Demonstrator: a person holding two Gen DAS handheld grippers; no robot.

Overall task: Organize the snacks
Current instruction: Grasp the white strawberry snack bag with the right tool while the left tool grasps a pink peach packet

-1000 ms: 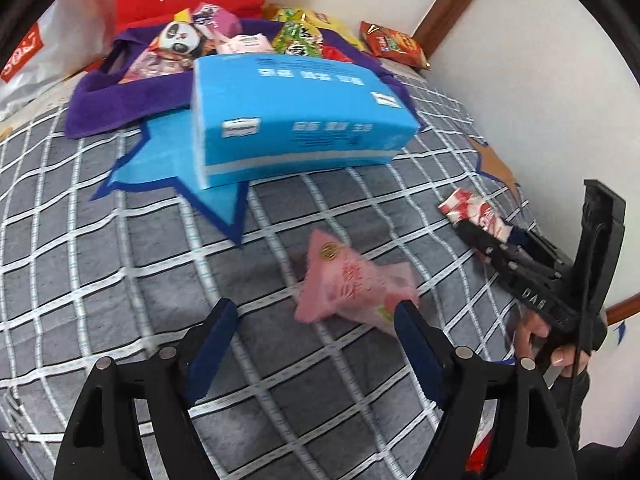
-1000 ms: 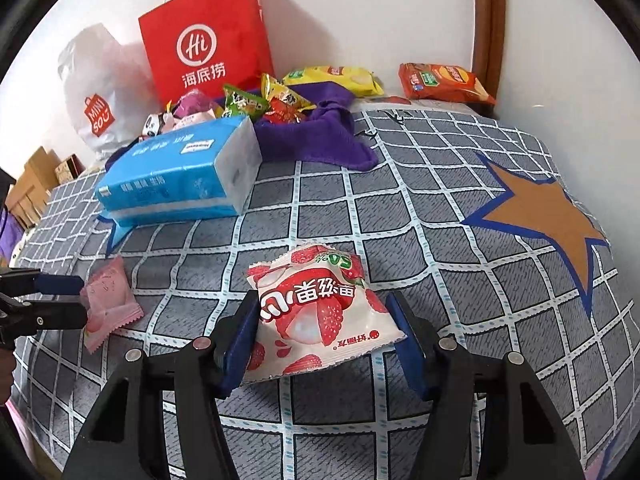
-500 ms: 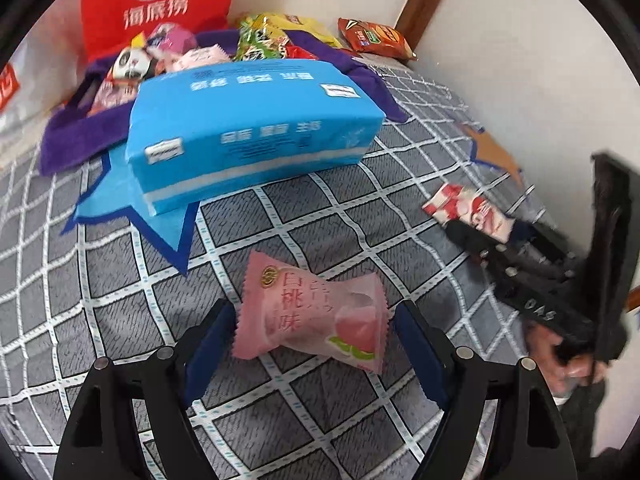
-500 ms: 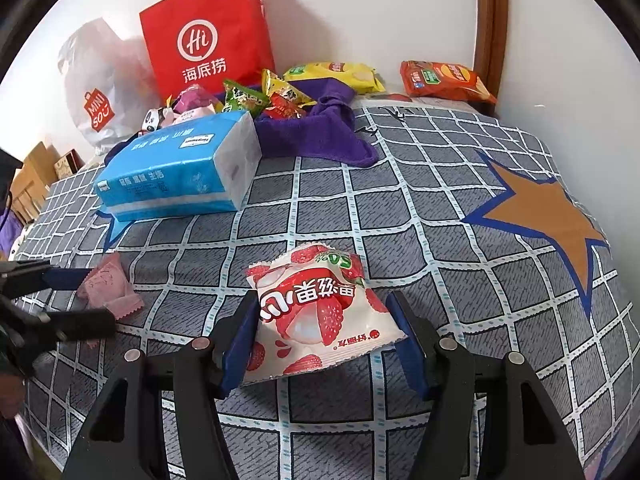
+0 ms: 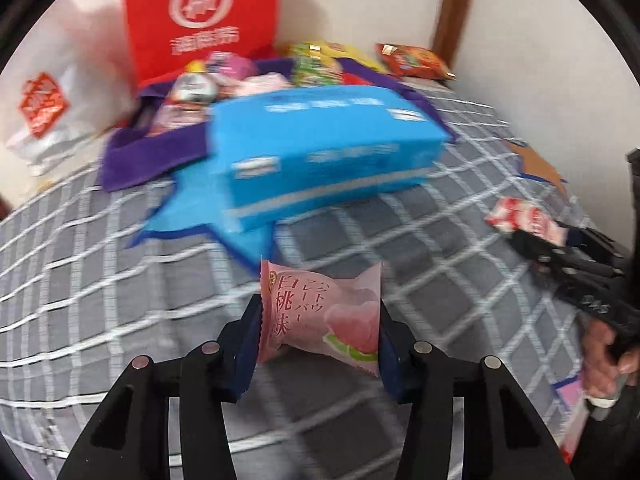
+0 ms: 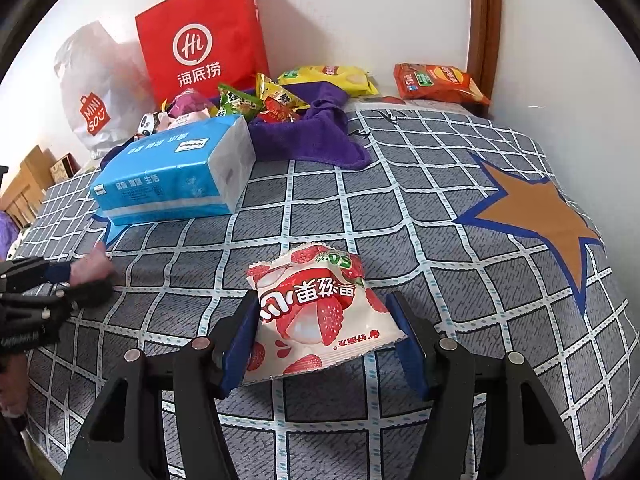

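Left gripper [image 5: 320, 334]: jaws closing on pink peach candy packet [image 5: 320, 316]. Right gripper [image 6: 326, 340]: clasping strawberry gummy bag [image 6: 316, 312], bed [image 6: 400, 200].

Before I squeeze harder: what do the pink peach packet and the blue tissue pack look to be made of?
Pink peach packet: thin plastic film by the look, matt to faintly glossy, with crimped zigzag ends; it crumples between the closing left gripper. Blue tissue pack: soft plastic wrap, shiny, with light creases and a rounded white end; probably paper tissues inside.
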